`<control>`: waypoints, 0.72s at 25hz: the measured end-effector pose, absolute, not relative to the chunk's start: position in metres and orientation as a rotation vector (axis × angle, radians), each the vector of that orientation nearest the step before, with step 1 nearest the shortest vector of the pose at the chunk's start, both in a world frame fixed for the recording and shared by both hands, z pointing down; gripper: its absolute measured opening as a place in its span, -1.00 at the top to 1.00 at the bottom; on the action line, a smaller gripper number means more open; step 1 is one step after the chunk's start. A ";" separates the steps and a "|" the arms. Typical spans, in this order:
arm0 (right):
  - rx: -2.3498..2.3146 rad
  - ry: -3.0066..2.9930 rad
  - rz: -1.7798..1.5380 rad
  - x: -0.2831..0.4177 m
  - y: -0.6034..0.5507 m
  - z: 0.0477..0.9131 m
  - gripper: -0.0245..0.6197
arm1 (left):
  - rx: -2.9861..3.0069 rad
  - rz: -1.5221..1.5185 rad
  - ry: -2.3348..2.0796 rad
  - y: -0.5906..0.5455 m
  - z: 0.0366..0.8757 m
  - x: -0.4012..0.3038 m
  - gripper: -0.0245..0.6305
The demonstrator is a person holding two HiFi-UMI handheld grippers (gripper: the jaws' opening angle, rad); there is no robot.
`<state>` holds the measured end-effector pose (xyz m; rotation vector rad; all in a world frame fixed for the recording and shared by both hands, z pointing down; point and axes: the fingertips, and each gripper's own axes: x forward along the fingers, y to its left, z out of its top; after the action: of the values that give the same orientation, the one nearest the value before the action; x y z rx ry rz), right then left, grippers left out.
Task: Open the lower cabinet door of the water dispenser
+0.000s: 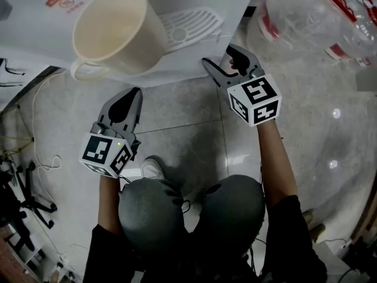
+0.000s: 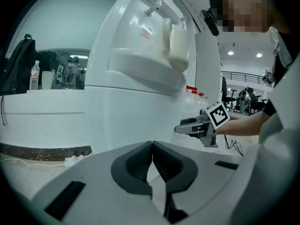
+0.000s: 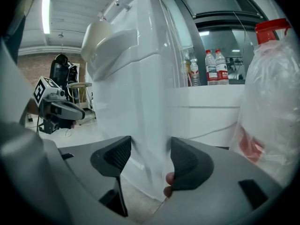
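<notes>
closest in, find the grey left claw (image 2: 152, 148) pinched together on nothing, short of the dispenser's front. find the grey right claw (image 3: 151, 143) spread wide, straddling the right-hand edge of the white lower cabinet door (image 2: 136, 114) of the tall white water dispenser (image 2: 140, 55), with pads not clearly pressing. judged as the grasping step, with the door apparently still flush: closing on that edge and the whole outward swing left to do. further up, note a cream plastic cup (image 1: 115, 31) under the taps. beyond, on writing: a red sticker (image 2: 146, 30) near the taps and red labels on small clear bottles (image 3: 212, 71), all too small to read.
</notes>
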<state>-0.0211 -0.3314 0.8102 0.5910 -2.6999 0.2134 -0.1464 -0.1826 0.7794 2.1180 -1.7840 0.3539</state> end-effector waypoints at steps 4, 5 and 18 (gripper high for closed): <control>0.606 -2.705 0.214 -0.020 -0.331 0.810 0.06 | 2.114 0.350 -1.783 -0.183 0.780 -0.147 0.87; 0.607 -2.704 0.213 -0.019 -0.331 0.810 0.07 | 2.115 0.350 -1.783 -0.183 0.780 -0.146 0.87; 0.628 -2.691 0.206 -0.019 -0.330 0.810 0.10 | 2.123 0.343 -1.764 -0.185 0.782 -0.146 0.87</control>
<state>-0.0194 -0.3304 0.8098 0.6276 -2.6912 0.2059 -0.1456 -0.1850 0.7820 2.1226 -1.7638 0.3435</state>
